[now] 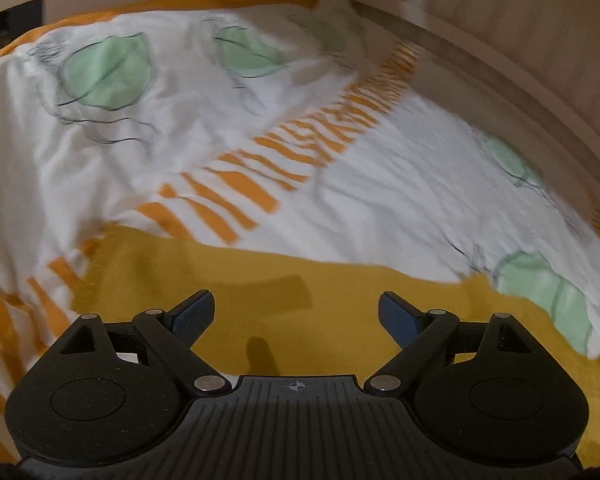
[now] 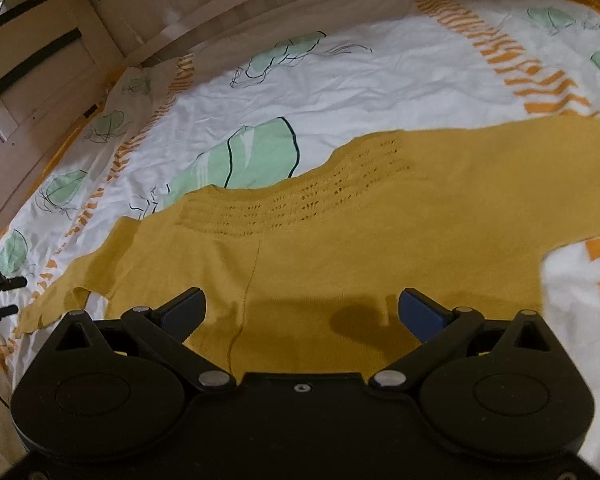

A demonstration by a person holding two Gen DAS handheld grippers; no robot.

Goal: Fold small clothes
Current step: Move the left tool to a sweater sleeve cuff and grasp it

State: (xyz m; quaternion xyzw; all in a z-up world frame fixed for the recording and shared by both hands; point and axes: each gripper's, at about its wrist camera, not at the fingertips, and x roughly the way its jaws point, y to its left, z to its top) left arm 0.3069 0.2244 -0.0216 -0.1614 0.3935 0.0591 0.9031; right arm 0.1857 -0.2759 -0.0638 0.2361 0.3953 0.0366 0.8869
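I have a mustard-yellow knitted sweater (image 2: 380, 216) spread flat on the bed in front of me, and both my tongs hang over it with nothing in them. My right gripper (image 2: 302, 312) stands wide open above the body of the knit, near a seam (image 2: 248, 292) that runs toward me. My left gripper (image 1: 296, 316) is just as wide, over a plain stretch of the same yellow cloth (image 1: 260, 280), close to its far edge. Neither pair of pads touches fabric as far as I can see.

I judge the step is to take hold for a first fold. To do it well I want each gripper at an edge or corner rather than mid-panel, pinching the knit alone and not the sheet beneath. The sleeve (image 2: 60, 300) trails off to the left in my right view and looks a bit crumpled at its end; I would bring it in flat before folding the body. Both sides should lift together, so the loose knit does not stretch or skew.

Beneath lies a white duvet cover (image 2: 340, 80), wrinkled, printed with green shapes (image 2: 260, 152) and orange striped bands (image 2: 520, 64). A pale wooden bed rail (image 2: 220, 16) curves round the far side. The left view is blurred, so its detail is uncertain. At the left border of the right view there are some small dark items I cannot identify.
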